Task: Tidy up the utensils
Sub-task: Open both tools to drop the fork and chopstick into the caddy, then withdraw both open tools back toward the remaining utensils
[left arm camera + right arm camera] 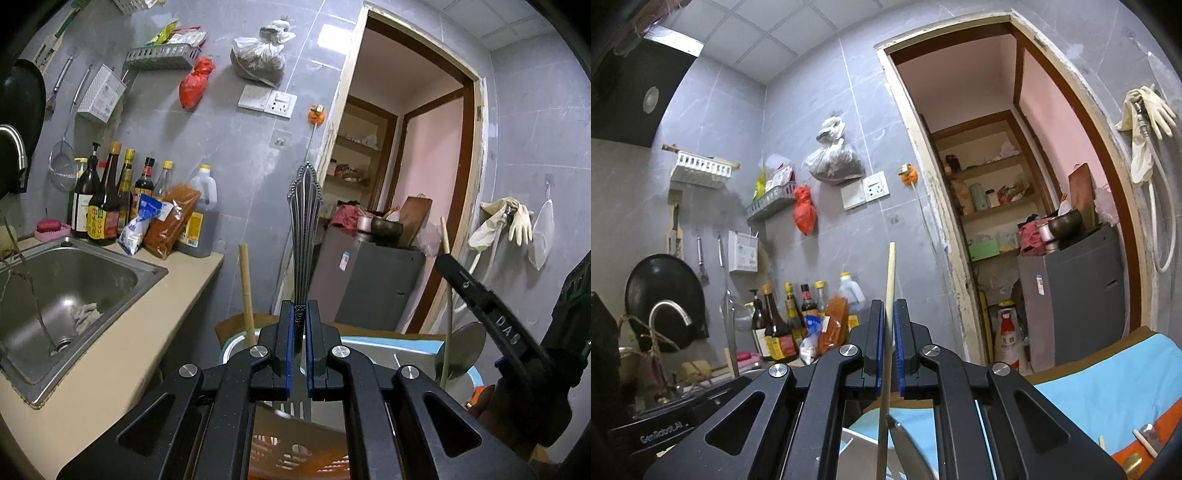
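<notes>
Left claw: ornate utensil handle

Two grippers: the left gripper and the right gripper. One ornate metal handle stands between the left fingers, and one pale wooden stick between the right fingers. Left of the left fingers there is one sink and six bottles, jug included. Above them hang two bags, one red bag and one clear bag, beside two wall plates. To their right there is one round ladle bowl
</notes>
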A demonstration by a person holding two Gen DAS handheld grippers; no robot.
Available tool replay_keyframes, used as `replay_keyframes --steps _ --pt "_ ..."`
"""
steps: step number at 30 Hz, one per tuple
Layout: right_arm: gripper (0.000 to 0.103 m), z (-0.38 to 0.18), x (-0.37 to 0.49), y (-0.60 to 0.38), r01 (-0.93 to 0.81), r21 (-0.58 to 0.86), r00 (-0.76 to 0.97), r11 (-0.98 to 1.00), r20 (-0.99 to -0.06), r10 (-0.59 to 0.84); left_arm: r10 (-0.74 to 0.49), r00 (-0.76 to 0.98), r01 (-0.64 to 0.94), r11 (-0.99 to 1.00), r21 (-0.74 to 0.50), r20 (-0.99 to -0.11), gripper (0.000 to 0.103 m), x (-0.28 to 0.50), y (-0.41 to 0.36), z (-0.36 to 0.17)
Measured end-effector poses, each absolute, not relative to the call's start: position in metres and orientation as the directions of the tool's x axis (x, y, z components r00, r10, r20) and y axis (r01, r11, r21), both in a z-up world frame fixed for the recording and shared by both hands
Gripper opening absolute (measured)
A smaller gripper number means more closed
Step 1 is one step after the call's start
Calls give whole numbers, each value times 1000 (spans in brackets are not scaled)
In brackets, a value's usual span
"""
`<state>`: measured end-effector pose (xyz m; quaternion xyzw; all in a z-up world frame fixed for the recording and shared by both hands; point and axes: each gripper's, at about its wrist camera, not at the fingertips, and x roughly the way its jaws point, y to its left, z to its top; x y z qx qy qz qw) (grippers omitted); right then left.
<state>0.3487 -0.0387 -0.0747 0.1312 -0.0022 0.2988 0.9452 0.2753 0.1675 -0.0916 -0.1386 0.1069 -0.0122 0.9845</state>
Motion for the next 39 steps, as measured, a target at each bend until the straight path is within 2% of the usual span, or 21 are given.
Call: replay_keyframes --steps 5,12,23,32,35,38,39 --pt "5 -73 349 -49 -585 283 804 760 80 589 -47 975 -13 964 -267 -218 3 275 165 -91" --pt "5 -69 343 -53 -607 261 788 751 71 612 -44 973 -20 962 -274 -228 3 276 168 -92" --pt "4 -60 331 -32 -604 145 797 784 139 588 -38 974 -25 962 -270 -225 3 273 166 -90" --pt "5 -57 325 -37 -612 146 790 777 83 607 -79 966 1 953 -301 -247 4 274 170 -87" --pt "6 -51 324 -45 -595 166 801 786 53 596 -98 960 15 953 -304 -261 7 273 170 -80" --pt "13 -46 321 -53 -579 178 812 796 30 583 -106 959 27 958 -285 -264 23 271 164 -68" --pt "20 -42 320 -58 -574 183 814 798 19 580 -110 958 30 958 -286 -267 31 269 162 -63"
